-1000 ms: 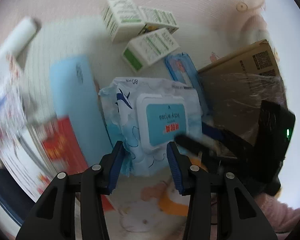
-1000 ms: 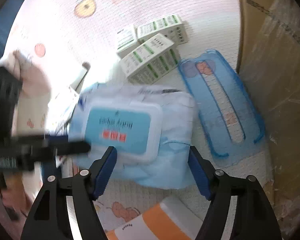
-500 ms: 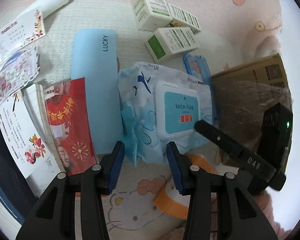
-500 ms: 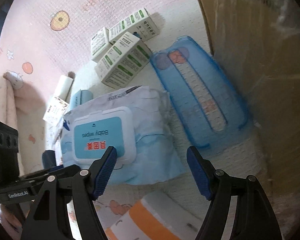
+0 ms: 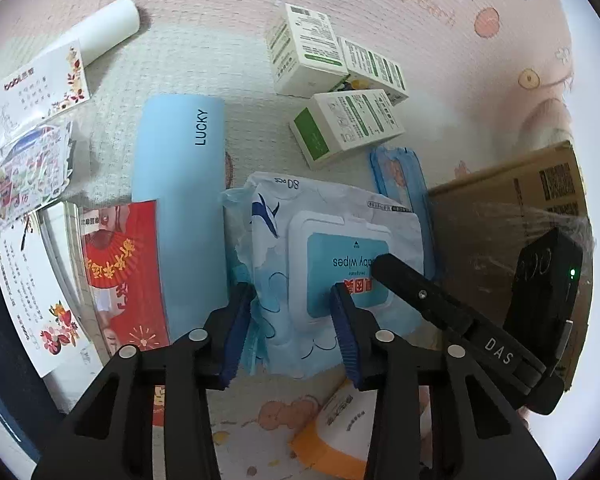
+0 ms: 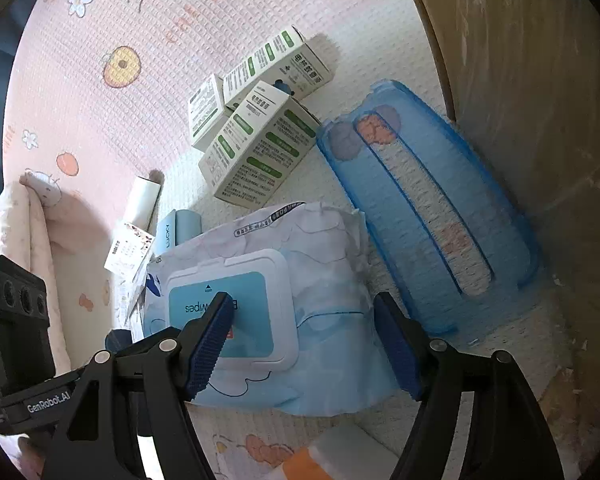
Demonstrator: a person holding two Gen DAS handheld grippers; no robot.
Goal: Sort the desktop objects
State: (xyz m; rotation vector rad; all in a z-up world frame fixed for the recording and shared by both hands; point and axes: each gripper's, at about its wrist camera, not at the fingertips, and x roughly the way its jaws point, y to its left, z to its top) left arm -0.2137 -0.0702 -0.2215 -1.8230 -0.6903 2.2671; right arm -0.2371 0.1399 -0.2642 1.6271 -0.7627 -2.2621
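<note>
Between the blue pads of the left gripper [image 5: 292, 328] sits the near left corner of the baby wipes pack [image 5: 332, 264]; its jaws have just been closing, yet the pads look apart from the wrapper, so I read it as released rather than clenched. Beside it, the right gripper [image 6: 304, 344] straddles the same pack from the other side, spread wide, one pad over the flip lid [image 6: 236, 308], the other off the pack's right edge, gripping nothing.

Both grippers tilt steeply down onto the pack, which lies flat on the pink patterned mat [image 5: 380, 0] just ahead of them, its long axis running roughly across the left jaws. Neither hand is clearly nearer (the left seems lower on the wrapper).

Outward from there: a light blue LUCKY case [image 5: 180, 200] touching its left side, a blue plastic tray [image 6: 428, 216] to the right against a cardboard box [image 5: 520, 216], and green-and-white cartons [image 6: 256, 136] beyond.
</note>
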